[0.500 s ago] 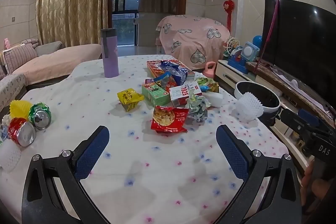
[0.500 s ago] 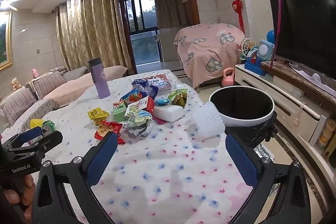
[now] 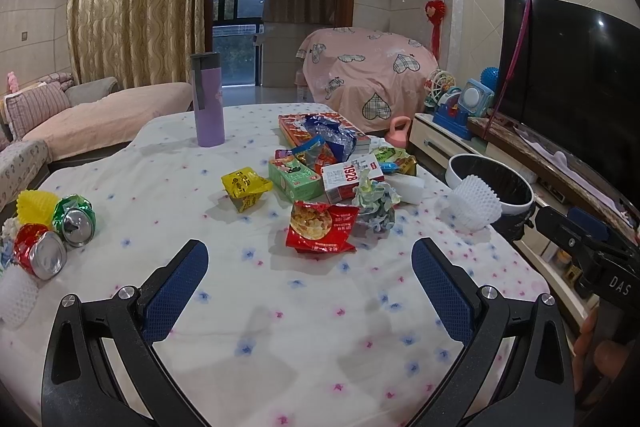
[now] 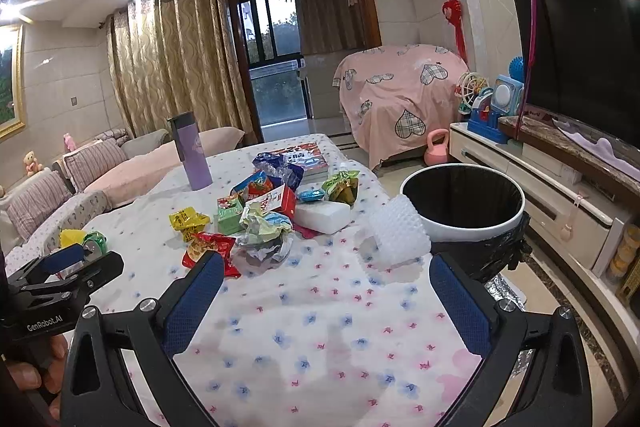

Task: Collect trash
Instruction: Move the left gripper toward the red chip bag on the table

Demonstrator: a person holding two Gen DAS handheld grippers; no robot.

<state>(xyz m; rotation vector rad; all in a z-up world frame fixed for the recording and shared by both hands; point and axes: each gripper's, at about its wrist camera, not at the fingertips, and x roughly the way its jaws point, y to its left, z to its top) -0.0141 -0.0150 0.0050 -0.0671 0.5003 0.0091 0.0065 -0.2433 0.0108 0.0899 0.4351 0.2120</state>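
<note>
Both claws hover over the near part of the surface [image 3: 320,339], a table under a white cloth dotted with small flowers. The left claw [image 3: 310,267] stands wide open with nothing between its blue pads, and the right claw [image 4: 326,281] is just as wide and just as empty.

At the near left edge lie two crushed cans, a red can [image 3: 38,255] and a green can [image 3: 75,217], touching each other, with a yellow foam net [image 3: 34,205] just behind them and a white net [image 3: 16,297] in front.

Toward the middle lies the main pile of trash. A red snack bag [image 3: 322,227] is nearest. A crumpled pale wrapper [image 3: 376,201] sits just right of it. A yellow packet [image 3: 244,185] lies apart to the left. Behind these stand a green carton [image 3: 296,177] and a white and red box [image 3: 350,175], side by side, with a white block [image 4: 326,217] to the right.

A white foam net [image 4: 398,233] lies at the right edge of the surface, just beside the bin [image 4: 464,227]. The bin stands off the right side, lined with a black bag.

Farther back lie a blue wrapper [image 3: 330,135] on a flat red box [image 3: 296,127], and a green packet [image 4: 340,187]. A purple bottle [image 3: 208,99] stands upright at the far left.
</note>
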